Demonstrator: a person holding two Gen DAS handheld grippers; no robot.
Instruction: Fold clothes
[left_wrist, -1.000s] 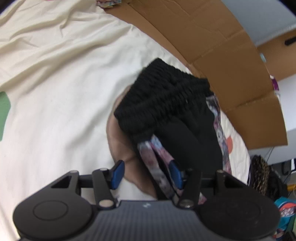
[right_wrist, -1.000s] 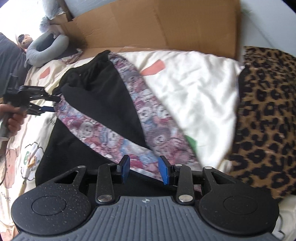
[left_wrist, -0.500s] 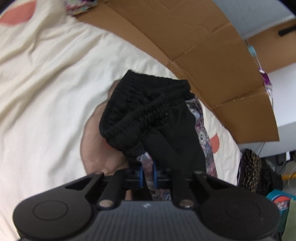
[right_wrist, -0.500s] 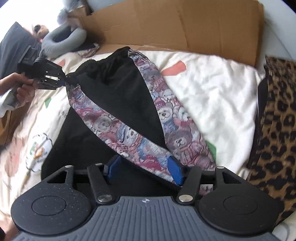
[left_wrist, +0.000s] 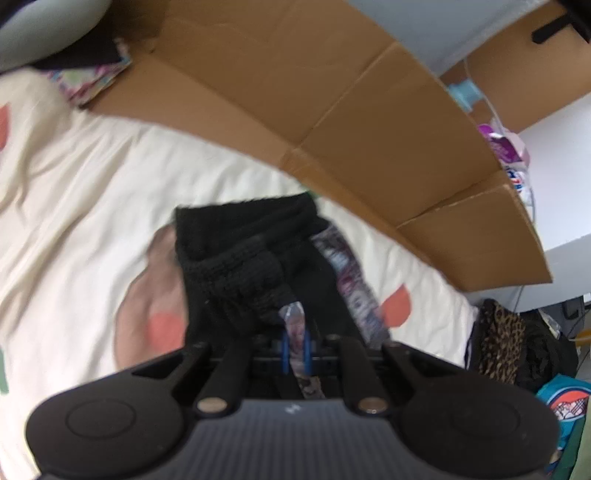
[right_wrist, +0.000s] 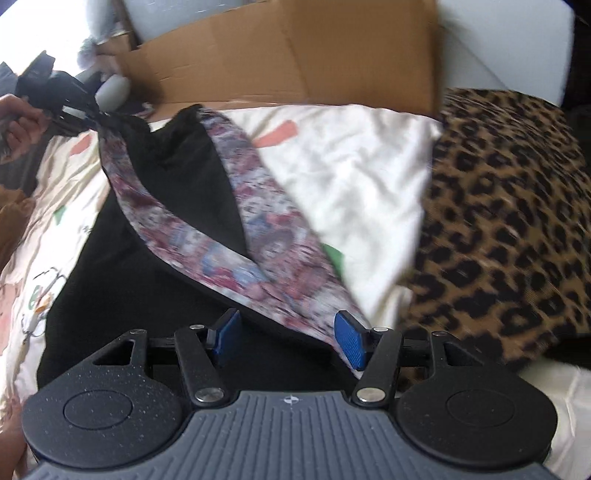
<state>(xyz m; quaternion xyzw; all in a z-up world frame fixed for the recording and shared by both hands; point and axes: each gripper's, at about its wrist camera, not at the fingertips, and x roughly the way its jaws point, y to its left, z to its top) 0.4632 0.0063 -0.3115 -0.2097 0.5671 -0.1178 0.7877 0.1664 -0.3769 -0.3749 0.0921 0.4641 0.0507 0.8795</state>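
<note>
Black trousers (right_wrist: 184, 184) with a bear-patterned side stripe (right_wrist: 258, 229) lie stretched over the cream bedsheet (right_wrist: 351, 158). My left gripper (left_wrist: 295, 347) is shut on the stripe just under the bunched black waistband (left_wrist: 236, 258), which hangs raised off the sheet. In the right wrist view the left gripper (right_wrist: 70, 114) shows at the far left, gripped by a hand (right_wrist: 18, 125). My right gripper (right_wrist: 288, 336) stands open low over the trousers' near end. The stripe runs down past its right pad (right_wrist: 351, 339), and neither pad presses on cloth.
Flattened cardboard (left_wrist: 351, 122) walls the bed's far side. A leopard-print cloth (right_wrist: 509, 206) covers the bed to the right of the trousers. A grey neck pillow (right_wrist: 110, 86) lies by the cardboard. Bags and clutter (left_wrist: 561, 402) sit beyond the bed's end.
My left gripper shut on the patterned stripe by the waistband and lifted it off the sheet. My right gripper's jaws spread wider and it shifted along the trousers' near end.
</note>
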